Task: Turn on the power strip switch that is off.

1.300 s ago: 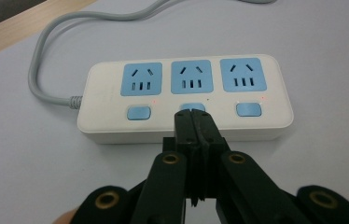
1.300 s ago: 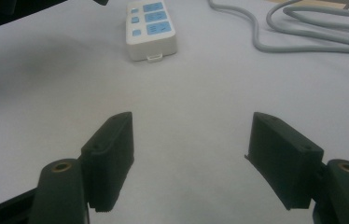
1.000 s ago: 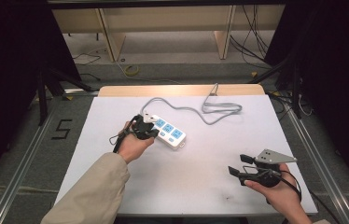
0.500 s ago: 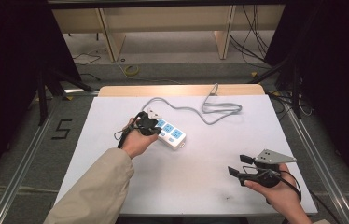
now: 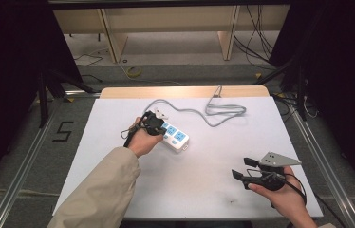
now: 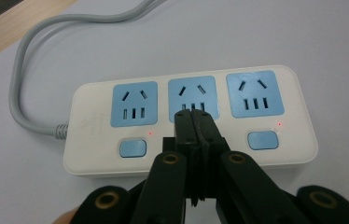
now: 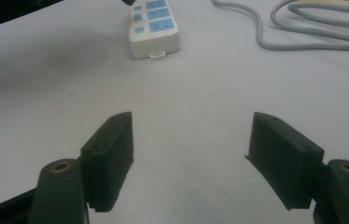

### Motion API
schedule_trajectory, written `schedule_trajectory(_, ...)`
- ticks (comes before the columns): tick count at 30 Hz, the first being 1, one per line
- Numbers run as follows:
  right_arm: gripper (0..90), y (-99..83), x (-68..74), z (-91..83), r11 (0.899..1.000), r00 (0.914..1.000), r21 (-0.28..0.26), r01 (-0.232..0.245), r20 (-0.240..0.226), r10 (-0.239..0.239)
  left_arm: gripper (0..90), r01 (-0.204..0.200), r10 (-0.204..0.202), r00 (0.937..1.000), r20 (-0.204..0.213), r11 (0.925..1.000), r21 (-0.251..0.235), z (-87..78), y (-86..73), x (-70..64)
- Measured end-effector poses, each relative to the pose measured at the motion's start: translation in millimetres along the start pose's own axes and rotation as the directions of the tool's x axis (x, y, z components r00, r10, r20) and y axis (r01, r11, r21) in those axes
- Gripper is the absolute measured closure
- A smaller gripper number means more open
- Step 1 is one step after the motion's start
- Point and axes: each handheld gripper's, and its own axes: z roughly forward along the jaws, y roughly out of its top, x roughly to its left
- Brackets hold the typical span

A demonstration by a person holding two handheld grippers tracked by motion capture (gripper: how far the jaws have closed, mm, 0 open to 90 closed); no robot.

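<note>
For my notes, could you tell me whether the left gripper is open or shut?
Shut: the left gripper has its jaws pressed together, empty, over the power strip.

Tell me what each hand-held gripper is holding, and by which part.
Nothing is held. The left hand-held gripper has its jaws shut, with the tips over the power strip's middle switch, grasping nothing. The right hand-held gripper is open above the bare table.

The left gripper [image 5: 153, 124] edged a touch further along the power strip [image 5: 174, 137], its closed jaws settling over the middle socket [image 6: 193, 98], while the forearm shifted slightly with it.
</note>
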Motion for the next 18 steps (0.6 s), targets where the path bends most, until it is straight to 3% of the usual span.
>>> schedule_trajectory(8,31.3,-0.3,-0.4,0.0,1.000,1.0000,-0.001,0.000,0.000,0.000,89.8,-0.014,0.014,0.9999,0.002,0.9998,0.015,4.6,4.2,-1.5)
schedule_trajectory(18,31.3,-0.5,-0.6,0.1,1.000,1.0000,0.000,0.001,-0.001,-0.001,89.8,-0.004,0.004,1.0000,0.008,0.9996,0.028,8.9,5.0,-0.4)
